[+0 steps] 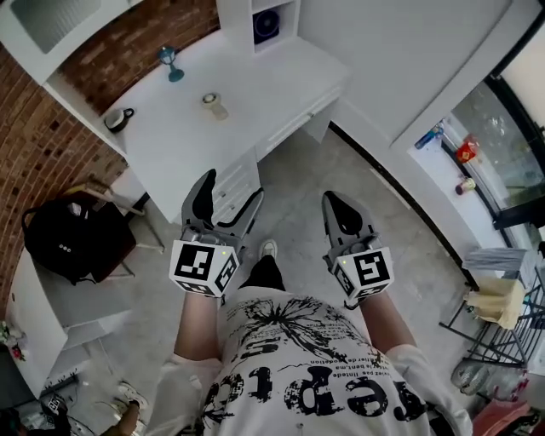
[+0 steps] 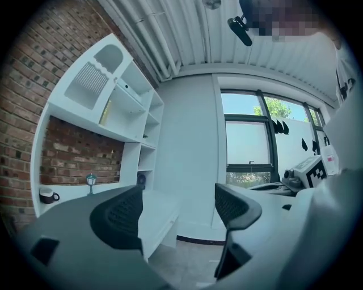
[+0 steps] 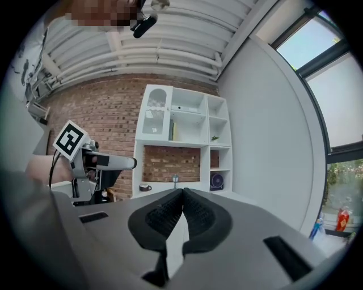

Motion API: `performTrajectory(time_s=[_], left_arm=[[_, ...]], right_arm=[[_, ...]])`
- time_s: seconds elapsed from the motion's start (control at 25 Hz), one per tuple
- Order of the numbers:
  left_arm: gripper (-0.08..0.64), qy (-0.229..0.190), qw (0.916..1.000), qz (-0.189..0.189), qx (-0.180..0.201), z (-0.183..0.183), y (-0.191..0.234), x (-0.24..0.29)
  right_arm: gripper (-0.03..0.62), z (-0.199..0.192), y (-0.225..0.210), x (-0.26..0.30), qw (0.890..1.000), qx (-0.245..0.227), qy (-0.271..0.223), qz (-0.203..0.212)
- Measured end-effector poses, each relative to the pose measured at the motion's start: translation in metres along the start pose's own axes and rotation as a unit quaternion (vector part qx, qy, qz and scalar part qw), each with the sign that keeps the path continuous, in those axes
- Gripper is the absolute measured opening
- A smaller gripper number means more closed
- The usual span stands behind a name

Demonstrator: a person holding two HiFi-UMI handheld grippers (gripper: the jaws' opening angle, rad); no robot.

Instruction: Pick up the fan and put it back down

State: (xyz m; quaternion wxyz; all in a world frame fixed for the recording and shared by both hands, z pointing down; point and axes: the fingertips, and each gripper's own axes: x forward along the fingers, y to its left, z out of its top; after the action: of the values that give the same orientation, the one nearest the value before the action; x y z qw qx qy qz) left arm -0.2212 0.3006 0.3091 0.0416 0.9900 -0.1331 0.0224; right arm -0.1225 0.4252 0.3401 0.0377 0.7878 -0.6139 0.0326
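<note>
The fan is small, round and dark blue, and stands in a low cubby of the white shelf unit at the back of the desk. It shows small and far off in the left gripper view and the right gripper view. Both grippers hang over the floor in front of the desk, well short of the fan. My left gripper is open with nothing between its pads. My right gripper is shut, pads together, on nothing.
The white desk carries a dark mug, a small blue lamp figure and a little round item. A black backpack lies on a chair at left. Bottles stand by the window; a wire rack is at right.
</note>
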Motion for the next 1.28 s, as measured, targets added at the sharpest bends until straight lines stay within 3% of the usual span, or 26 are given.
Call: performTrajectory(time_s=[0.36,0.72,1.08,1.28], left_arm=[[0.382,0.005,0.9998,0.017,0.002,0.018,0.139,0.11],[0.382,0.035,0.9981,0.049,-0.01,0.003,0.213,0.164],[0.382,0.058,0.9883,0.139,-0.022,-0.013,0.281,0.227],[0.382,0.083,0.9754,0.203,-0.025,-0.022,0.321,0.267]], right_arm=[[0.015,0.032,-0.035,0.18,1.0,-0.021,0.0,0.005],[0.015,0.026,-0.047,0.286,0.999,-0.024,0.018,0.043],[0.015,0.023,-0.077,0.403,0.99,-0.025,0.02,0.134],[0.015,0.037,-0.096,0.479,0.979,-0.025,0.02,0.203]])
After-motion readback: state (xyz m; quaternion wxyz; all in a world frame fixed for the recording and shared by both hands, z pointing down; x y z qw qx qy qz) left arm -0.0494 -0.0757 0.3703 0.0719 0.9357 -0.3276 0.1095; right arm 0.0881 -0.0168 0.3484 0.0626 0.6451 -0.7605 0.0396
